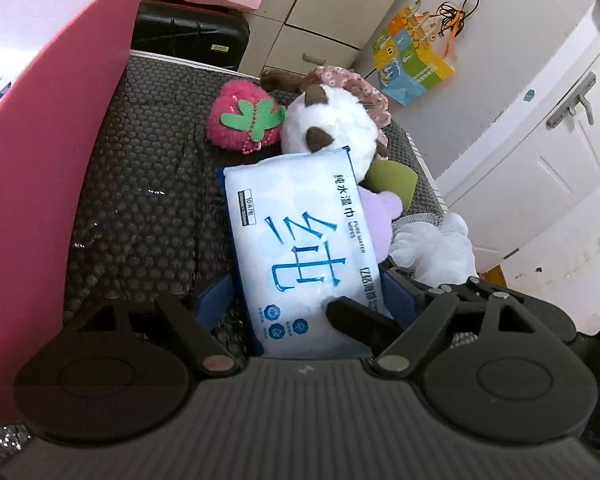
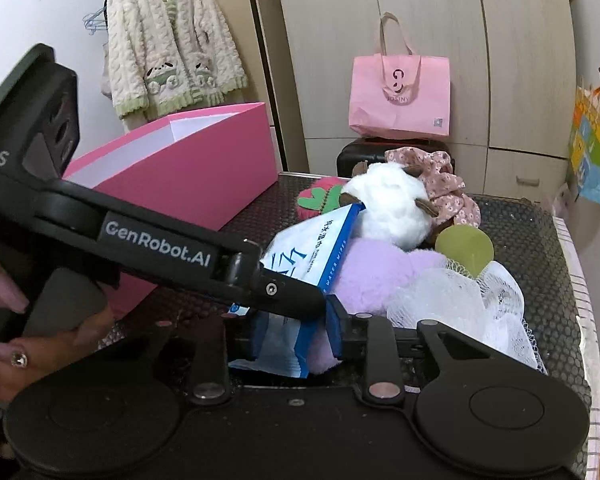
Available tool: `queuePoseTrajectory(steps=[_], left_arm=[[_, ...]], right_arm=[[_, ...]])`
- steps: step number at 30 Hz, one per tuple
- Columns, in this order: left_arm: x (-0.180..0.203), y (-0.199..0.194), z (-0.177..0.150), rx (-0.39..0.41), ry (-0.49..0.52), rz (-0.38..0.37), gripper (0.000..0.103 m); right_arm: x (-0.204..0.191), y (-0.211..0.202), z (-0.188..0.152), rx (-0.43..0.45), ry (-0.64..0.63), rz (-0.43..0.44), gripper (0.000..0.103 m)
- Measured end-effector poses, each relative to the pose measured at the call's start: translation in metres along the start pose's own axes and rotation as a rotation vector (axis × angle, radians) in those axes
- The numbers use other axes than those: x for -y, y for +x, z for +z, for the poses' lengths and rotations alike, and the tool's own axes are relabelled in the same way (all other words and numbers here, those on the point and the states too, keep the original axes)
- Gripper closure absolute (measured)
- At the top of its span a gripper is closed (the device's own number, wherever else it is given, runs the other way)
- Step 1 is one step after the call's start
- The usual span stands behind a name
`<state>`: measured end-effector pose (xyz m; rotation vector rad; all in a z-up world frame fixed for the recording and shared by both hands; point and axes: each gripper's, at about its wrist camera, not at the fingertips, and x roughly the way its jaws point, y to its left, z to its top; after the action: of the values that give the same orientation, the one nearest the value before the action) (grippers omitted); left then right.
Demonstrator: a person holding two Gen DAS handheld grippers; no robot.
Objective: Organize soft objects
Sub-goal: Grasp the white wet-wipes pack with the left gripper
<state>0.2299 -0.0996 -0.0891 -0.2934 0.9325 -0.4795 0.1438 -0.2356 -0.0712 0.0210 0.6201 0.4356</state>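
A blue-and-white pack of wet wipes (image 1: 296, 240) lies between the blue pads of my left gripper (image 1: 304, 300), which is shut on it; the pack also shows in the right wrist view (image 2: 312, 252), with the left gripper (image 2: 292, 312) clamped on its lower end. Behind it sit a strawberry plush (image 1: 240, 118), a white plush animal (image 1: 332, 128), a purple plush (image 2: 376, 276) and a white mesh bath sponge (image 2: 460, 304). My right gripper (image 2: 300, 344) sits just behind the pack; its fingers are hidden by the left gripper and the pack.
A pink open box (image 2: 188, 176) stands at the left on the black dotted table mat (image 1: 140, 200). A black suitcase (image 1: 188, 36) with a pink shopping bag (image 2: 400, 96) stands behind the table. A white door (image 1: 540, 140) is at the right.
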Motion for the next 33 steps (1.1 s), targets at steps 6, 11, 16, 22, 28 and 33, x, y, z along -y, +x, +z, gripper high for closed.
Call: queuePoseTrajectory(steps=[6, 11, 16, 22, 28, 33], left_arm=[[0.003, 0.001, -0.004, 0.027, 0.001, -0.008, 0.028], [0.002, -0.003, -0.009, 0.046, 0.017, -0.046, 0.043], [0.010, -0.007, -0.016, 0.097, 0.072, -0.023, 0.046], [0.014, -0.016, -0.019, 0.100, 0.097, -0.010, 0.047], [0.019, -0.032, -0.018, 0.069, 0.163, 0.017, 0.047], [0.018, -0.045, -0.022, 0.025, 0.179, 0.012, 0.047]], right_arm=[[0.004, 0.001, -0.002, 0.010, 0.012, 0.014, 0.069], [0.003, 0.002, -0.006, 0.025, -0.001, 0.012, 0.068], [-0.003, 0.000, -0.010, 0.043, -0.022, -0.010, 0.067], [-0.007, -0.004, -0.009, 0.041, -0.008, -0.013, 0.067], [-0.015, -0.010, -0.006, 0.025, 0.015, 0.027, 0.064], [-0.026, -0.014, -0.003, -0.025, 0.054, 0.029, 0.065]])
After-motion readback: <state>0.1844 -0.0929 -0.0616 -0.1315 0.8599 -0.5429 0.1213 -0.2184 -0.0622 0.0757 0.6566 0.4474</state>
